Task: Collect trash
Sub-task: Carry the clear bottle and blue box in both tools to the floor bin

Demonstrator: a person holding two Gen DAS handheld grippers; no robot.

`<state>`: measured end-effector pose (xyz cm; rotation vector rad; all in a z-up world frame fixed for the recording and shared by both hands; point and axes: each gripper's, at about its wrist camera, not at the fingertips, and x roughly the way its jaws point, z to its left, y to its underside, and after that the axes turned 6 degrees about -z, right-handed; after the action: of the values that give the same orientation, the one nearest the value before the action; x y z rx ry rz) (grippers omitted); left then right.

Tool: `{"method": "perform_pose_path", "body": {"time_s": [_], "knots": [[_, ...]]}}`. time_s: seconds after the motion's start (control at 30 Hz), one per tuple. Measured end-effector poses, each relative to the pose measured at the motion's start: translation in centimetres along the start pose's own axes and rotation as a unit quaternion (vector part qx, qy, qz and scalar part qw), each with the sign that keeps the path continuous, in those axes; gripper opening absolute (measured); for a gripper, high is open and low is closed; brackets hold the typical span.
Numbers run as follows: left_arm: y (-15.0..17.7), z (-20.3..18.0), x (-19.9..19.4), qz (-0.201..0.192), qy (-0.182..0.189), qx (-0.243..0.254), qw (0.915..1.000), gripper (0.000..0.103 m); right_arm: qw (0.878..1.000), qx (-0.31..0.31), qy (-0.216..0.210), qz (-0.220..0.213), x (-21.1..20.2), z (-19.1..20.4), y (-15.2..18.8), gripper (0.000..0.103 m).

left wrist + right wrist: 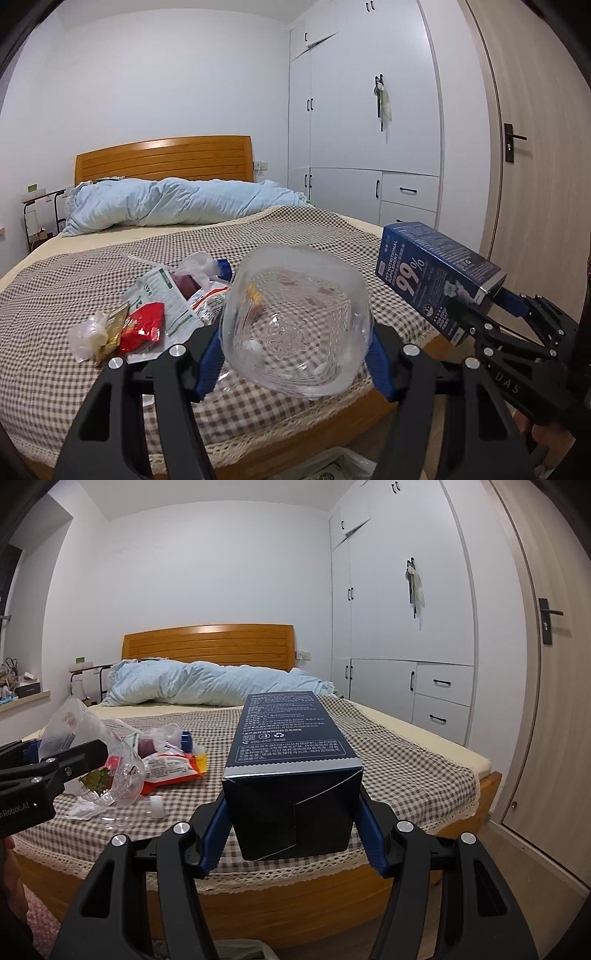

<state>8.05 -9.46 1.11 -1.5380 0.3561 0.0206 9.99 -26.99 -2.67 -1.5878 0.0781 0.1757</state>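
My left gripper (295, 354) is shut on a clear plastic cup (295, 325), its blue pads pressing both sides, held above the bed's foot end. The same cup (92, 760) shows at the left of the right wrist view. My right gripper (293, 827) is shut on a dark blue carton (291, 775), gripped near its folded end; this carton (436, 280) appears at the right of the left wrist view. A pile of trash lies on the checked bedspread (55, 295): a red wrapper (142, 326), a white-and-green packet (166, 299), crumpled clear plastic (86, 336) and a small white cap (156, 805).
A light blue duvet (177, 201) lies bunched by the wooden headboard (166, 157). White wardrobes (369, 129) and a door (535, 147) stand to the right. The bed's wooden foot rail (295, 890) runs below the grippers. A bag's edge (332, 465) shows on the floor beneath.
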Motion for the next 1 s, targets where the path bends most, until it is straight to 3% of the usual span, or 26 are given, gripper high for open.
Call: {"method": "perform_pose_path", "body": {"time_s": [1.0], "knots": [[1.9,1.7,-7.7,0.022,0.024,-0.014,0.9994,0.063,0.998,0.013,-0.04,0.045,-8.0,0.0,1.3,0.059]]}}
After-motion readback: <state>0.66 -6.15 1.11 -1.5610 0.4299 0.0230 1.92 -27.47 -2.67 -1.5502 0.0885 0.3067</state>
